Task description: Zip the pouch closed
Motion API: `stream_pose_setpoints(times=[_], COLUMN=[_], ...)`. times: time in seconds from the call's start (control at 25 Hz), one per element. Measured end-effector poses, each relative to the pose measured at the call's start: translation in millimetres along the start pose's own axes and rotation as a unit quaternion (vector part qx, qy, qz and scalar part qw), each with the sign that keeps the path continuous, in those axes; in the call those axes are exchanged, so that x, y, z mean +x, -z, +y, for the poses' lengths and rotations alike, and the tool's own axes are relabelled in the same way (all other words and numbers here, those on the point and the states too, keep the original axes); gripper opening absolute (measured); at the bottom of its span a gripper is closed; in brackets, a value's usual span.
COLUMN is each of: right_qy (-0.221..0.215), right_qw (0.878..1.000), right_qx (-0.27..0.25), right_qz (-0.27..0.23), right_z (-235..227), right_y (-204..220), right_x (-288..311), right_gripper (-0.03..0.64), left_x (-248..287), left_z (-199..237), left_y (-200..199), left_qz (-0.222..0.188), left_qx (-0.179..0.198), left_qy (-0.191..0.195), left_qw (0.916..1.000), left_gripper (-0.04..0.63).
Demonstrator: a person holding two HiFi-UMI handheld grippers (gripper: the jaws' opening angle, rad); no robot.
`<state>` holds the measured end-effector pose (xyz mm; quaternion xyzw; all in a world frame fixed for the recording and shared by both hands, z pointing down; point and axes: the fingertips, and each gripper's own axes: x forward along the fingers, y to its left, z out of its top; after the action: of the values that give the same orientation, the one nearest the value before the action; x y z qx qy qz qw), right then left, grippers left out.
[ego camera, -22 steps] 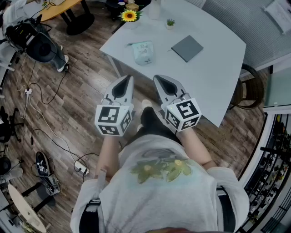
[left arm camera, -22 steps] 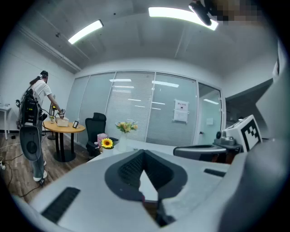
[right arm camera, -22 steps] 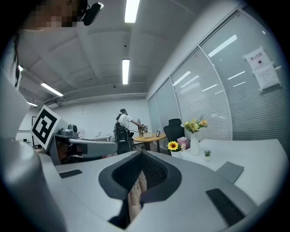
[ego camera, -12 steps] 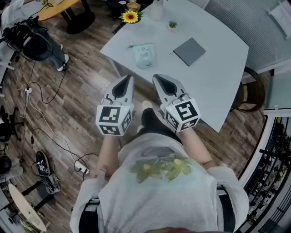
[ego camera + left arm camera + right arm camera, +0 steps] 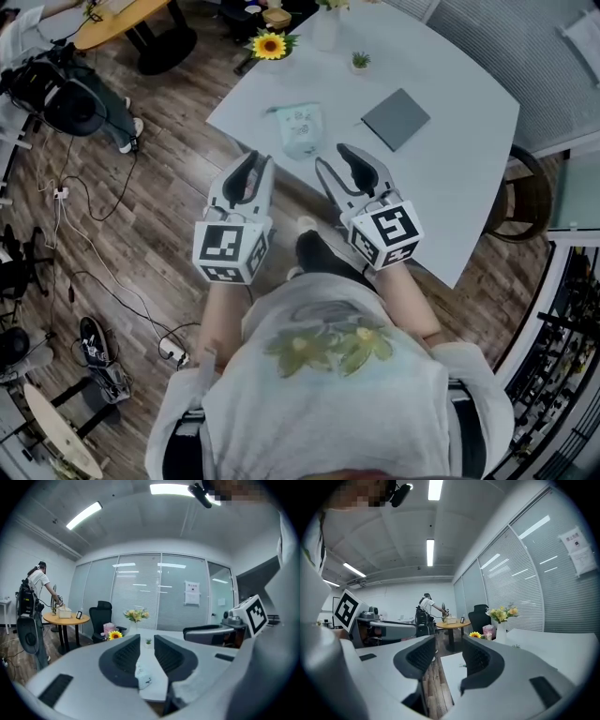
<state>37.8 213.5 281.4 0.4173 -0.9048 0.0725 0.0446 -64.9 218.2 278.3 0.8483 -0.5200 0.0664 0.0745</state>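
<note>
The pale mint pouch (image 5: pixel 300 127) lies on the white table (image 5: pixel 450 169) near its left corner; in the left gripper view the pouch (image 5: pixel 144 679) shows beyond the jaws, apart from them. My left gripper (image 5: pixel 255 161) hovers over the floor just short of the table edge, with its jaws a little apart and nothing between them (image 5: pixel 146 638). My right gripper (image 5: pixel 333 155) is at the table's near edge, to the right of and below the pouch. It stands wide open and holds nothing (image 5: pixel 449 641). Neither gripper touches the pouch.
A grey notebook (image 5: pixel 396 119) lies right of the pouch. A sunflower (image 5: pixel 269 45), a small potted plant (image 5: pixel 360 61) and a vase (image 5: pixel 325 23) stand at the table's far side. A chair (image 5: pixel 520 192) is at the right. Cables (image 5: pixel 84 216) trail over the wooden floor at the left.
Both grippers went from shut to parted jaws, the right one wider. Both have moved forward, closer to the table edge and the pouch.
</note>
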Motion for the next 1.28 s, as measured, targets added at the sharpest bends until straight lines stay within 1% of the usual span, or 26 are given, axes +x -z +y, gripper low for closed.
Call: stream_pose_setpoints(times=[0.08, 0.16, 0.24, 0.32, 0.52, 0.84, 1.04, 1.28], right_qy=[-0.001, -0.002, -0.006, -0.018, -0.057, -0.09, -0.108, -0.139], right_qw=[1.0, 1.0, 1.0, 1.0, 0.997, 0.993, 0.988, 0.978], right_qx=[-0.001, -0.003, -0.005, -0.006, -0.018, -0.039, -0.072, -0.111], right_qz=[0.004, 0.007, 0.011, 0.019, 0.043, 0.07, 0.086, 0.11], right_z=[-8.1, -15.6, -22.6, -26.7, -34.2, -66.8, -88.0, -107.8], right_y=[-0.5, -0.1, 1.0, 2.6, 7.9, 3.6, -2.4, -2.3], right_x=[8.0, 15.9, 23.6, 31.3, 52.5, 86.9, 110.3, 139.7], right_gripper=[0.185, 0.192, 0.199, 0.204, 0.207, 0.206, 0.206, 0.206], left_x=[7.5, 15.9, 25.6, 34.5, 54.7, 84.1, 99.4, 116.8], left_z=[8.9, 16.4, 21.1, 25.0, 39.6, 65.8, 81.2, 95.9], left_y=[-0.8, -0.2, 1.9, 4.1, 11.2, 12.0, 14.1, 20.0], left_qz=[0.003, 0.007, 0.015, 0.023, 0.041, 0.062, 0.077, 0.1], left_qx=[-0.004, -0.006, 0.002, 0.01, 0.009, 0.003, 0.001, -0.002], left_qy=[-0.004, -0.005, -0.003, 0.001, -0.004, -0.02, -0.03, -0.043], left_qw=[1.0, 0.9999, 0.9999, 0.9997, 0.9991, 0.9979, 0.9966, 0.994], left_gripper=[0.107, 0.171, 0.232, 0.247, 0.25, 0.25, 0.25, 0.249])
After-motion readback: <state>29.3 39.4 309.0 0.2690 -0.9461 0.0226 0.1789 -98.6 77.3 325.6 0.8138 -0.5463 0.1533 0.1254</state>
